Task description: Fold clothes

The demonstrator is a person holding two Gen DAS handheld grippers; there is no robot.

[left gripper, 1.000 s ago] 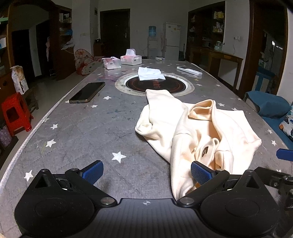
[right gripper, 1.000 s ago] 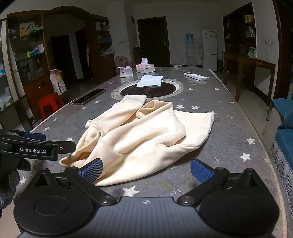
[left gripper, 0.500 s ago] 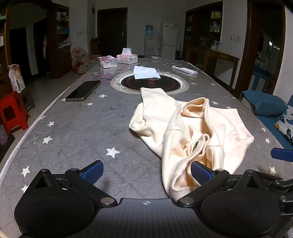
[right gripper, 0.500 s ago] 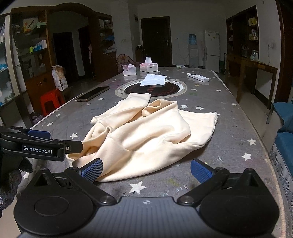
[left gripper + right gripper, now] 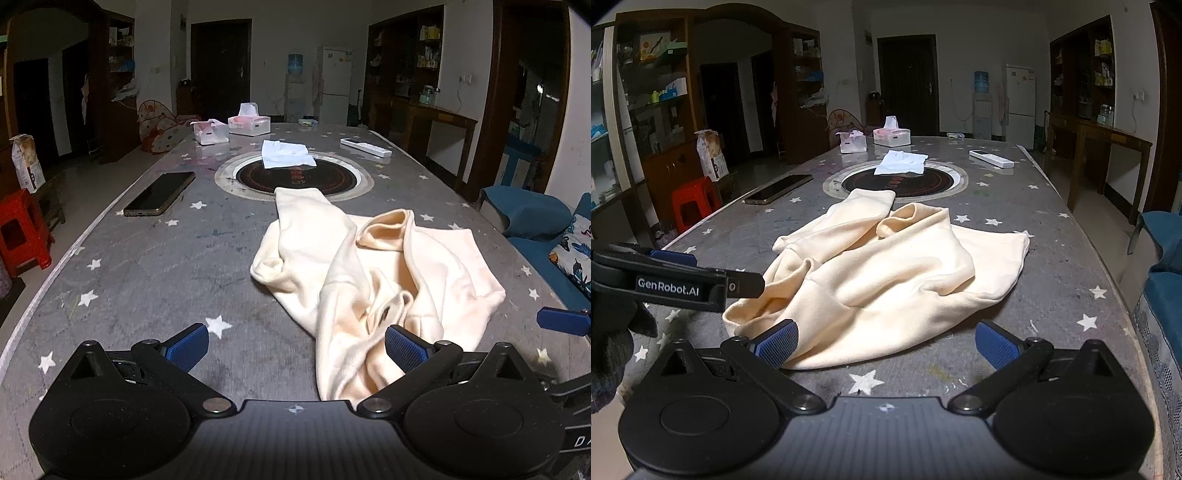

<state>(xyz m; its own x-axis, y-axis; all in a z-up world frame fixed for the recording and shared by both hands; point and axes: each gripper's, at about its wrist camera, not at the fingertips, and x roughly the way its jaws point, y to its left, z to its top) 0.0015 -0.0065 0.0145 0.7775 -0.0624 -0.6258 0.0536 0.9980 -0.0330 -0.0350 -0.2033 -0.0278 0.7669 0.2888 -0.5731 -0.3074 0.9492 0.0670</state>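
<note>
Hovering at the table's near edge, the left gripper had its blue-padded fingers spread wide, holding nothing; the right gripper stood likewise apart. Just ahead lay the crumpled cream fabric garment, its near hem between both. Farther off, the grey star-patterned table carried a black smartphone toward its left edge.

Near edge of the cream garment hidden behind the left gripper body in the left wrist view. Right gripper cut off by the right picture edge there, only a blue fingertip showing. Gloved hand cropped at the left edge in the right wrist view. Small item beyond the tissue box, possibly a wrapper, too small to identify.
</note>
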